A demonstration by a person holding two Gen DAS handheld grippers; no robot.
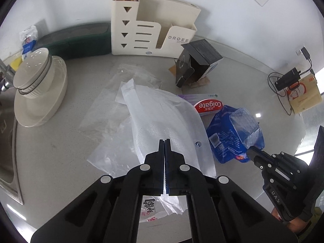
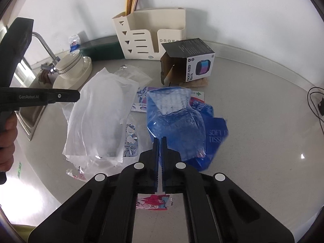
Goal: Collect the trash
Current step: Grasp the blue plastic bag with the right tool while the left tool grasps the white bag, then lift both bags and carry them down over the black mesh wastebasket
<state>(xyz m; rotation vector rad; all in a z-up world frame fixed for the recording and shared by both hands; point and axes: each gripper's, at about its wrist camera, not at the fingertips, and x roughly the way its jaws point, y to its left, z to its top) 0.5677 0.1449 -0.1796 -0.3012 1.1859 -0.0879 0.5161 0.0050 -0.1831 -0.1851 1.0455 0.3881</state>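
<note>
On the grey counter [image 1: 60, 151] lies a heap of trash. My left gripper [image 1: 165, 141] is shut on the near edge of a white foam sheet [image 1: 162, 117], which rises in a fold above a clear plastic bag [image 1: 107, 121]. In the right wrist view that gripper [image 2: 78, 96] reaches in from the left at the foam sheet [image 2: 97, 117]. My right gripper [image 2: 160, 139] is shut on a crumpled blue tissue wrapper [image 2: 174, 117]; the left wrist view shows its tip [image 1: 249, 151] at the wrapper [image 1: 228, 133]. A Colgate box [image 1: 208, 106] and an open black speaker box [image 2: 190, 64] lie behind.
A cream organiser [image 1: 151, 32] and a dark green case [image 1: 77, 38] stand against the wall. Stacked bowls on a plate [image 1: 36, 81] sit at the left beside the sink [image 1: 6, 141] and tap [image 2: 46, 48]. Cables and a charger [image 1: 287, 79] lie far right. A hand [image 2: 6, 141] holds the left gripper.
</note>
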